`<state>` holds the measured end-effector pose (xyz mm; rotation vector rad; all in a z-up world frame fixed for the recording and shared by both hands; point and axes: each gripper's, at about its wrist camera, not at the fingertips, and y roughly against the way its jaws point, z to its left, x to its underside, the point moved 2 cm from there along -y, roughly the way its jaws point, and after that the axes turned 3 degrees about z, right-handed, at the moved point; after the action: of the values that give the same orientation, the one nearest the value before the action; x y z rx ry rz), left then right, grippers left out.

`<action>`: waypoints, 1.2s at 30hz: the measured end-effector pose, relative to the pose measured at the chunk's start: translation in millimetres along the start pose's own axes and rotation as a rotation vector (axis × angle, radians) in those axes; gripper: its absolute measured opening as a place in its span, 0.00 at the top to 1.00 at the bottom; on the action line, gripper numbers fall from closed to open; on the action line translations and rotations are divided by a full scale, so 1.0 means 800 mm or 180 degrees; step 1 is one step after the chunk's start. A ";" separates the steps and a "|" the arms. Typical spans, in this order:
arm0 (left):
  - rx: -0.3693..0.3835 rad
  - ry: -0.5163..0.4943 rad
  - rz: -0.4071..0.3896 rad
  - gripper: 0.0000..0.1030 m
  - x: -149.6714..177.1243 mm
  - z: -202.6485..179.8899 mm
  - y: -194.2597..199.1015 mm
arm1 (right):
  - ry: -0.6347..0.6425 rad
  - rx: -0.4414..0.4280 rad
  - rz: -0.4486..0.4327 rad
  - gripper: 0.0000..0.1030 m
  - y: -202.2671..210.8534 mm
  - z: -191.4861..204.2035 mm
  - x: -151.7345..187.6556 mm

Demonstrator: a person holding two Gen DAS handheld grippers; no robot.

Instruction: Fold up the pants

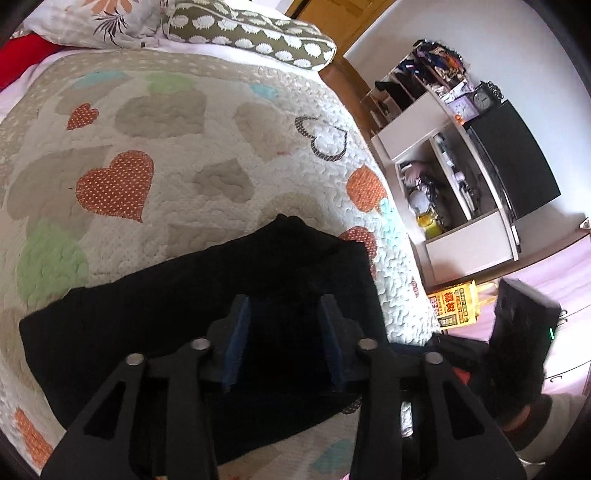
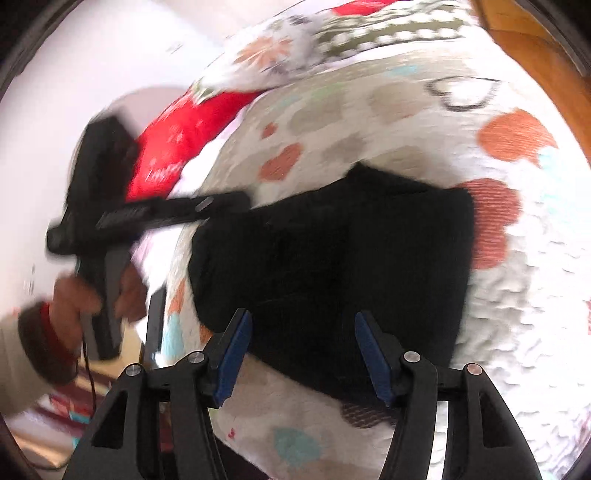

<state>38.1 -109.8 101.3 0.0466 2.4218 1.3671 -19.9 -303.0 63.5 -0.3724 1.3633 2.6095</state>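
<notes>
The black pants (image 1: 207,295) lie folded into a compact block on the heart-patterned quilt (image 1: 166,155). They also show in the right wrist view (image 2: 351,266). My left gripper (image 1: 286,314) is open and empty, hovering just above the pants. My right gripper (image 2: 303,325) is open and empty, over the near edge of the pants. In the right wrist view the left gripper (image 2: 236,201) reaches in from the left, held by a hand (image 2: 74,295), its tip at the pants' far left corner. The right wrist view is motion-blurred.
Pillows (image 1: 251,33) and a red cloth (image 1: 22,55) lie at the head of the bed. A white shelf unit (image 1: 443,166) with clutter and a dark screen (image 1: 517,162) stands to the right. A yellow bag (image 1: 454,306) sits on the floor beside the bed.
</notes>
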 end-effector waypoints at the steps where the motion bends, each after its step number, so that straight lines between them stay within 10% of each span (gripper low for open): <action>1: 0.0011 -0.0006 -0.0007 0.61 0.004 -0.003 0.002 | -0.0058 0.0001 -0.0020 0.41 0.004 -0.006 0.000; 19: -0.0439 0.0463 0.0275 0.45 0.056 0.015 -0.069 | -0.0222 0.1068 0.0337 0.44 -0.048 -0.075 -0.033; 30: -0.0689 0.0727 0.0212 0.45 0.073 0.023 -0.053 | -0.0095 0.0621 0.0180 0.43 -0.012 -0.020 -0.042; 36: -0.0671 0.0952 0.0130 0.45 0.095 0.037 -0.029 | 0.0302 0.0551 0.0491 0.64 -0.073 0.035 -0.059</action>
<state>-19.8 -82.5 45.9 -0.1748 2.5048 1.7499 36.5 -249.0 47.5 -0.3838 1.6986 2.5955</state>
